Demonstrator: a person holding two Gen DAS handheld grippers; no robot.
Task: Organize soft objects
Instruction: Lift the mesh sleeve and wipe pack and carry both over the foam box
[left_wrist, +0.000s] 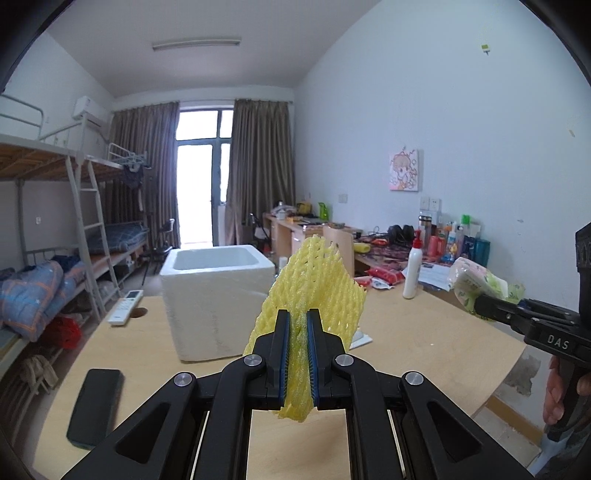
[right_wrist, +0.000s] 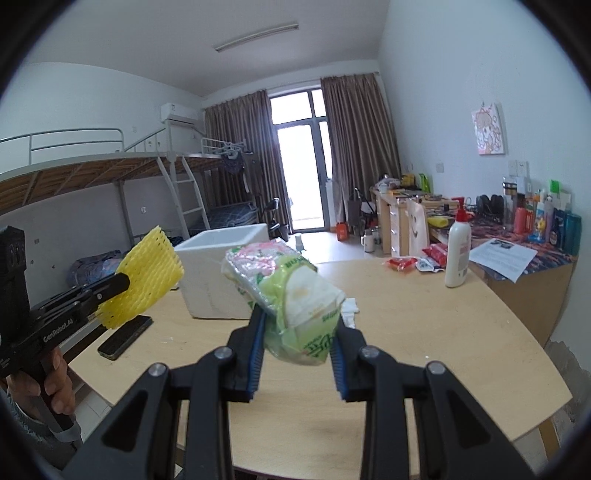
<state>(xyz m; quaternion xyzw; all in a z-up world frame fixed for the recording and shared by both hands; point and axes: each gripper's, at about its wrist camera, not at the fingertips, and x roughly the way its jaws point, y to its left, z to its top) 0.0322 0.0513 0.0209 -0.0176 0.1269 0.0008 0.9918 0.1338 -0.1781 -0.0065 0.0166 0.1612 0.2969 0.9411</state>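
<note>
My left gripper (left_wrist: 298, 321) is shut on a yellow foam fruit net (left_wrist: 314, 288), which stands up between the blue pads above the table. In the right wrist view the same foam net (right_wrist: 147, 273) shows at the left, pinched in the left gripper (right_wrist: 123, 282). My right gripper (right_wrist: 299, 328) is shut on a soft tissue pack (right_wrist: 291, 288) in green and pink wrap, held above the table; that tissue pack (left_wrist: 476, 282) and the right gripper (left_wrist: 480, 308) also appear at the right of the left wrist view. A white foam box (left_wrist: 218, 284), open at the top, stands on the table ahead.
The wooden table (left_wrist: 424, 339) carries a black phone (left_wrist: 96, 406), a white remote (left_wrist: 125, 312), a white lotion bottle (left_wrist: 412, 271) and red snack packs (left_wrist: 384, 275). A cluttered desk (right_wrist: 517, 243) runs along the right wall; bunk beds (left_wrist: 55, 229) line the left.
</note>
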